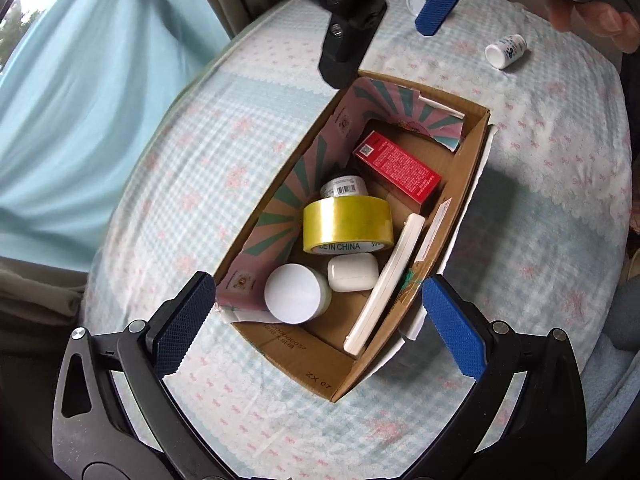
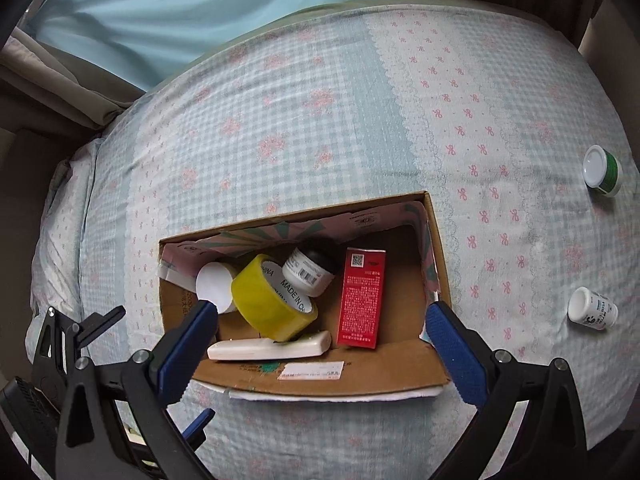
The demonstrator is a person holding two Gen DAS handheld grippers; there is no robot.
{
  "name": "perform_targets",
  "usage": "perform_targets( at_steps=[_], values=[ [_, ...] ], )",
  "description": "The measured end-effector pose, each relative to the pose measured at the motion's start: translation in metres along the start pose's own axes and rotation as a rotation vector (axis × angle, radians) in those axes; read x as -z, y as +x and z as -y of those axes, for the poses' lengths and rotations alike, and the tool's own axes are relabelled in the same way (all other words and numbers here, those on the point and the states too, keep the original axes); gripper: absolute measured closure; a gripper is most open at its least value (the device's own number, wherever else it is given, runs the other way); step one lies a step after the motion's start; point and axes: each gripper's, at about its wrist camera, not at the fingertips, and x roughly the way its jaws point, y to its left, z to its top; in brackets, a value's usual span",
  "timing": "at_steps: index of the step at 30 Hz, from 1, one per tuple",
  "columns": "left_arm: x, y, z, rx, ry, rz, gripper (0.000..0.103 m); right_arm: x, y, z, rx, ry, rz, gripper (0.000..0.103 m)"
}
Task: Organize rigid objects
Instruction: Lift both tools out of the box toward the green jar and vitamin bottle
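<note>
An open cardboard box (image 1: 320, 376) (image 2: 400, 368) sits on the bed. It holds a yellow tape roll (image 1: 346, 222) (image 2: 268, 300), a red carton (image 1: 400, 166) (image 2: 362, 300), a white-lidded jar (image 1: 296, 292) (image 2: 214, 286), a barcode jar (image 1: 344, 187) (image 2: 308, 274), a white case (image 1: 354, 272) and a flat white remote-like bar (image 1: 388, 280) (image 2: 270, 350). My left gripper (image 1: 316, 322) is open and empty over the box's near end. My right gripper (image 2: 320, 344) is open and empty above the box; it also shows in the left wrist view (image 1: 392, 28).
Two small bottles lie loose on the bedspread: a white one (image 1: 506, 51) (image 2: 592, 310) and a green-labelled one (image 2: 602, 170) (image 1: 418, 0). The checked bedspread (image 2: 320, 120) surrounds the box. A light blue curtain (image 1: 80, 80) hangs beyond the bed's edge.
</note>
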Motion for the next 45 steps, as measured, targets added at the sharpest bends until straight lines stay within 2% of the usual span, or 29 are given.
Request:
perform_targets(
  at_steps=[7,11,22,26,32,37,42,45],
  values=[
    [-0.020,-0.038,-0.013,0.016,-0.094,0.044,0.000,0.027,-0.068,0.019,0.043,0.000,0.081,0.000],
    [-0.037,-0.055,-0.010,0.060,-0.120,0.068,0.000,0.049,-0.102,0.041,0.086,0.017,0.119,0.000],
    [-0.095,-0.083,0.022,0.127,-0.147,0.118,0.000,0.125,-0.168,0.134,0.165,0.184,0.173,0.000],
    [-0.124,-0.086,0.033,0.164,-0.178,0.129,0.000,0.144,-0.179,0.165,0.185,0.221,0.192,0.000],
    [-0.182,-0.077,0.052,0.218,-0.209,0.152,0.000,0.153,-0.188,0.211,0.172,0.262,0.216,0.000],
    [-0.234,-0.062,0.077,0.210,-0.151,0.165,0.000,0.152,-0.188,0.248,0.186,0.245,0.197,0.000],
    [-0.290,-0.035,0.101,0.219,-0.094,0.147,0.000,0.140,-0.180,0.277,0.216,0.142,0.164,0.000],
    [-0.326,-0.011,0.112,0.233,-0.070,0.121,0.000,0.132,-0.164,0.297,0.169,0.156,0.125,0.000]
  ],
)
